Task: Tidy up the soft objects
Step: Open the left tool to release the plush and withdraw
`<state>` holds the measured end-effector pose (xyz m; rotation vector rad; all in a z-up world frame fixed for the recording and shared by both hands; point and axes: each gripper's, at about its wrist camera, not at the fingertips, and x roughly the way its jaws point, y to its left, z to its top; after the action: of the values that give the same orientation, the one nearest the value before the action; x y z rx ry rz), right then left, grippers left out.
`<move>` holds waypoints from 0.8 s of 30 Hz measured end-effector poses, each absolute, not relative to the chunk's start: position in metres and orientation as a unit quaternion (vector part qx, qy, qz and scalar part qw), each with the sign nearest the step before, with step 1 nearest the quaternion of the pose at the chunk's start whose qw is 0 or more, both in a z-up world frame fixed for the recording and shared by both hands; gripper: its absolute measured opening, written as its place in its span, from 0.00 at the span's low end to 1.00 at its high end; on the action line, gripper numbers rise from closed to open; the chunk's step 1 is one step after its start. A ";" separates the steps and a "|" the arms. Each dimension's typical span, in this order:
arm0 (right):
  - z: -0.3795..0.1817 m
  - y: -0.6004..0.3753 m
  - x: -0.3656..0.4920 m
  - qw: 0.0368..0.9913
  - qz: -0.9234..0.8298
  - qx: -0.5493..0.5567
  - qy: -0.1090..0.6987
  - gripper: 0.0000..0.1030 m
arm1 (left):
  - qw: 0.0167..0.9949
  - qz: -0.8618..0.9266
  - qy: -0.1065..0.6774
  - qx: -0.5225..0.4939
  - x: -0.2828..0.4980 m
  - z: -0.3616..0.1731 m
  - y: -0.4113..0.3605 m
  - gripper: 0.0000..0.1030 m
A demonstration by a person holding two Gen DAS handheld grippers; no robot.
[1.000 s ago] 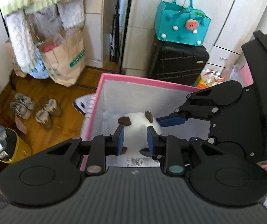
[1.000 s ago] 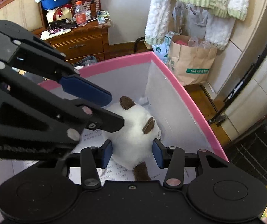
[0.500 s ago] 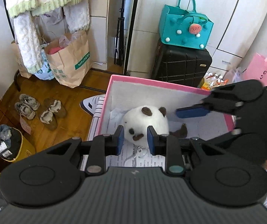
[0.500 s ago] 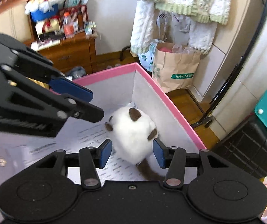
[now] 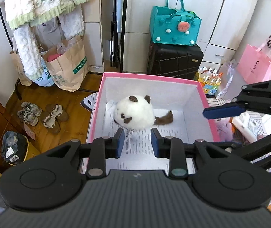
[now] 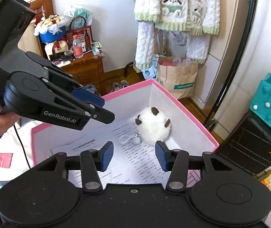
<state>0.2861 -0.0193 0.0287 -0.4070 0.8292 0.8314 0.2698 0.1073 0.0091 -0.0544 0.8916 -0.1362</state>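
White plush toy (image 5: 134,113) lies in the pink box (image 5: 207,102), placed. My left gripper (image 5: 137,145) is opening, empty; right gripper (image 6: 134,155) released, empty. Other soft items apparently remain.

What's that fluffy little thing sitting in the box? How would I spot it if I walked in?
Find the big pink-rimmed box on the floor in front of the black suitcase. Inside, on printed paper sheets, near a far corner, lies a round white plush toy. Its brown ears, brown tail and white key-ring loop set it apart; nothing else soft is in the box.
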 end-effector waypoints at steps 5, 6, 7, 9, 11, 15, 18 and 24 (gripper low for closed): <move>0.050 -0.036 0.262 0.824 0.383 -0.183 0.375 0.52 | 0.901 -0.074 0.427 -0.016 0.246 0.025 0.100 0.36; 0.054 -0.040 0.257 0.827 0.382 -0.182 0.372 0.52 | 0.902 -0.076 0.425 -0.013 0.241 0.029 0.099 0.41; 0.059 -0.044 0.251 0.828 0.380 -0.180 0.370 0.52 | 0.902 -0.078 0.424 -0.011 0.236 0.033 0.097 0.43; 0.068 -0.050 0.240 0.832 0.378 -0.179 0.366 0.52 | 0.899 -0.086 0.429 -0.009 0.228 0.040 0.093 0.48; 0.077 -0.057 0.228 0.835 0.373 -0.179 0.362 0.52 | 0.893 -0.102 0.439 -0.002 0.220 0.050 0.088 0.50; 0.094 -0.071 0.201 0.844 0.366 -0.180 0.349 0.53 | 0.896 -0.108 0.430 0.016 0.199 0.070 0.078 0.60; 0.105 -0.085 0.183 0.848 0.369 -0.167 0.343 0.53 | 0.898 -0.121 0.423 0.023 0.182 0.079 0.071 0.61; 0.118 -0.118 0.146 0.861 0.357 -0.156 0.327 0.56 | 0.899 -0.142 0.412 0.039 0.155 0.083 0.053 0.65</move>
<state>0.1457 -0.1179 0.1182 -0.3277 0.6861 0.7483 0.1549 0.0528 0.0828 0.0811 0.8527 -0.2936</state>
